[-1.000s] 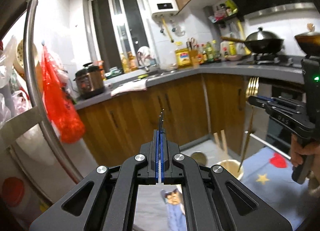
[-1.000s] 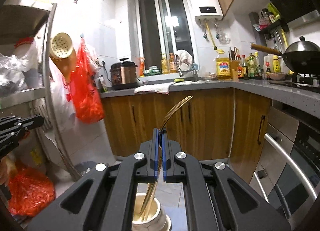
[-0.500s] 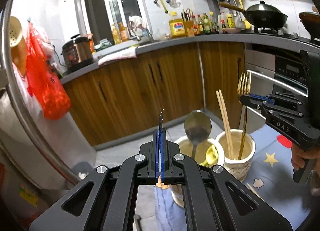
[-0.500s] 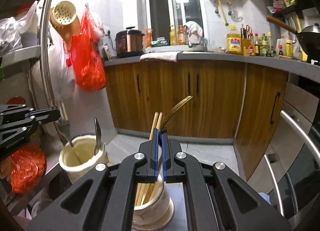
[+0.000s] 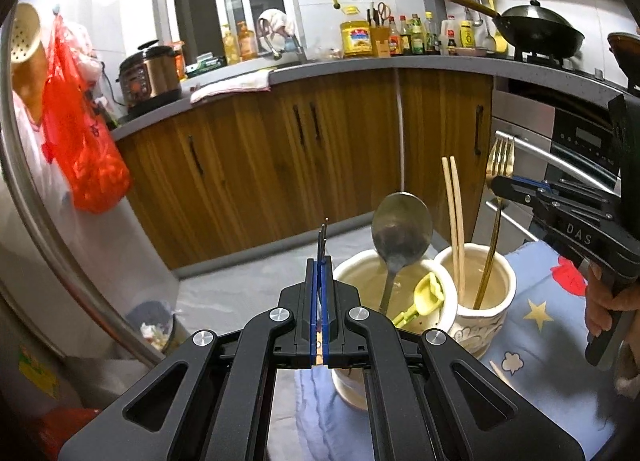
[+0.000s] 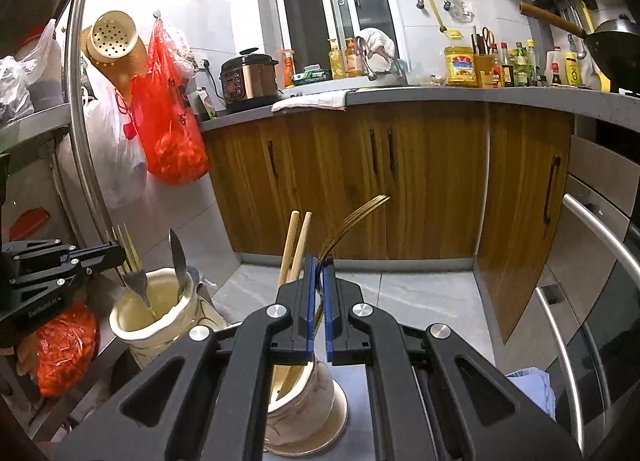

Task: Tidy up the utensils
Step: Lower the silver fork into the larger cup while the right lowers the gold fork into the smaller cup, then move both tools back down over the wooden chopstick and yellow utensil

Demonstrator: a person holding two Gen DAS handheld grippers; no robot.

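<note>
Left hand-held gripper (image 5: pixel 319 261): clenched on a thin dark utensil (image 5: pixel 322 237) — it stands up between the blue pads, over the near cup; what kind it is I cannot tell.
Right hand-held gripper (image 6: pixel 318 261): clenched on the gold fork (image 6: pixel 352 217), tines up and curving right, its handle reaching down into the right cup (image 5: pixel 496 301).
Near cup (image 5: pixel 352 269): holds a large steel spoon (image 5: pixel 400 233) and a yellow-green plastic piece (image 5: pixel 426 297); touching the right cup.
Right cup: also holds wooden chopsticks (image 5: pixel 454 217), just beside the fork's handle.
Table (image 5: pixel 532 313): covered by a blue cloth with stars and clouds.
Around: wooden cabinets (image 5: pixel 304 157), a rice cooker (image 5: pixel 150 75), a red bag (image 5: pixel 80 133) — all well apart from the cups.
</note>
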